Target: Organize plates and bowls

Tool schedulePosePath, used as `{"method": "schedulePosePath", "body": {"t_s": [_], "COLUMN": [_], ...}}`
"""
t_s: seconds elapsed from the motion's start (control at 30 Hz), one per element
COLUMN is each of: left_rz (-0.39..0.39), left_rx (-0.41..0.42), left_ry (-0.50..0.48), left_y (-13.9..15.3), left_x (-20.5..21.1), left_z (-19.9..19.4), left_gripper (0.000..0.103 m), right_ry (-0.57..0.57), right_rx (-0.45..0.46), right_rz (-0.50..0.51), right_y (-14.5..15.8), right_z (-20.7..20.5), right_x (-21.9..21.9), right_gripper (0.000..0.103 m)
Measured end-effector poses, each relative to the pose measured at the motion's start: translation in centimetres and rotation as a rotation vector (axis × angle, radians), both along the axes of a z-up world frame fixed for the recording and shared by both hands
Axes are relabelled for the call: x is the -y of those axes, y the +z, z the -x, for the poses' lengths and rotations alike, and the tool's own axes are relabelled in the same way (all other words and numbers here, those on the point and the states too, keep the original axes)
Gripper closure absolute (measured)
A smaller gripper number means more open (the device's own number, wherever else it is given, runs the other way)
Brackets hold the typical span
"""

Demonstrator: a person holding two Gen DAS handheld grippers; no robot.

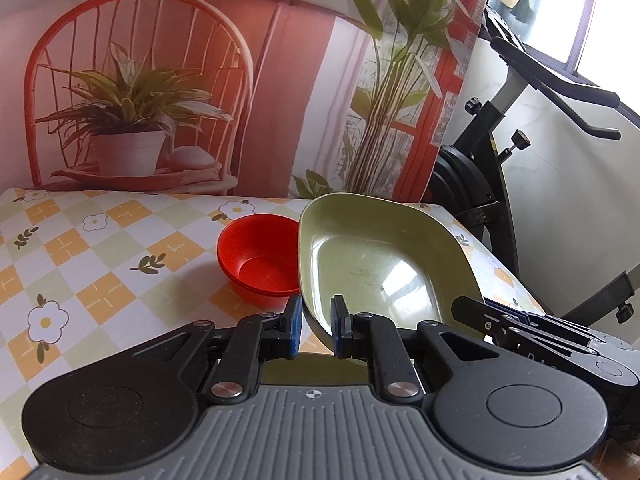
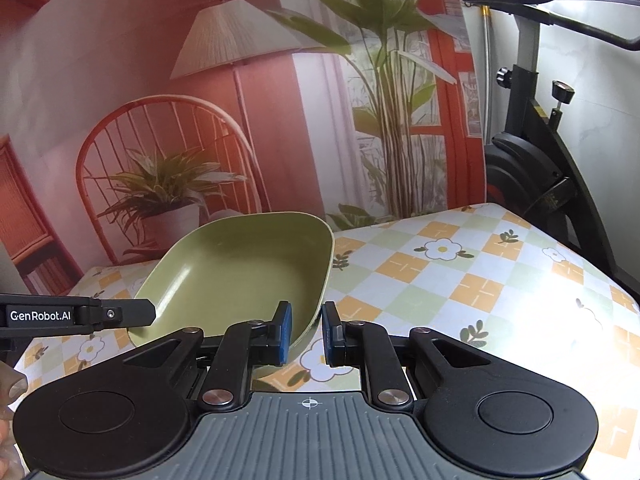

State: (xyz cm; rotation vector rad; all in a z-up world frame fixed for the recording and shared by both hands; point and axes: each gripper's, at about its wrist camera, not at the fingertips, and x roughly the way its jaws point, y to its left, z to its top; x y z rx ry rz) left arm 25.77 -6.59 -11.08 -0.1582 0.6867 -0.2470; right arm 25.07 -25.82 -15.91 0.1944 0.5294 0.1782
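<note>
- Green, deep and roughly square with rounded corners, the plate (image 1: 372, 264) is seen lifted and tilted above the table (image 1: 100, 248), its far rim higher than its near rim
- The near left rim of the green plate is caught between the blue pads of the left tongs (image 1: 316, 326), which are closed on it
- In the right wrist view the right tongs (image 2: 306, 330) are closed on the plate's near right wall, one pad inside the dish and one outside
- Each pair of tongs is seen from the other's camera: the right tongs at the plate's right rim in the left view, the left tongs, marked GenRobot.AI, at its left rim in the right view
- Red bowls (image 1: 260, 258), stacked one in another, are seen standing upright on the table just left of the green plate; whether they touch it cannot be told
- The table is covered by a checked cloth in orange, pale green and white with printed flowers
- A printed backdrop (image 1: 160, 80) of a chair, potted plant and lamp stands behind the table
- An exercise bike (image 2: 532, 152) is seen past the table's right edge
</note>
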Motion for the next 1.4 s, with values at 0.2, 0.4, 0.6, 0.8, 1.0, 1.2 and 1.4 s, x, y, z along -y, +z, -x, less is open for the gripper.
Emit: {"method": "schedulePosePath", "body": {"t_s": [0.2, 0.4, 0.6, 0.8, 1.0, 1.2, 1.4], "left_rz": [0.008, 0.016, 0.015, 0.032, 0.037, 0.018, 0.008], "left_rx": [-0.007, -0.009, -0.024, -0.037, -0.037, -0.037, -0.055], "left_ry": [0.003, 0.005, 0.005, 0.010, 0.007, 0.003, -0.007], "left_y": [-0.1, -0.3, -0.8, -1.1, -1.6, -2.2, -3.4], "left_x": [-1.1, -1.5, -2.0, -2.9, -3.4, -3.4, -3.3], "left_z": [1.2, 2.5, 3.9, 5.0, 5.9, 6.5, 6.8], "left_gripper": [0.087, 0.087, 0.087, 0.087, 0.087, 0.087, 0.087], "right_ry": [0.013, 0.017, 0.027, 0.044, 0.059, 0.067, 0.065], "right_rx": [-0.015, -0.015, -0.024, -0.035, -0.058, -0.092, -0.130], "right_rz": [0.003, 0.017, 0.033, 0.049, 0.057, 0.061, 0.057], "right_y": [0.0, 0.1, 0.0, -0.2, -0.9, -1.9, -3.2], "right_z": [1.1, 2.5, 3.7, 4.9, 5.7, 5.9, 6.0], "right_x": [-1.1, -1.8, -2.5, -3.3, -3.8, -4.1, -3.9], "right_gripper": [0.088, 0.088, 0.088, 0.088, 0.088, 0.088, 0.088]}}
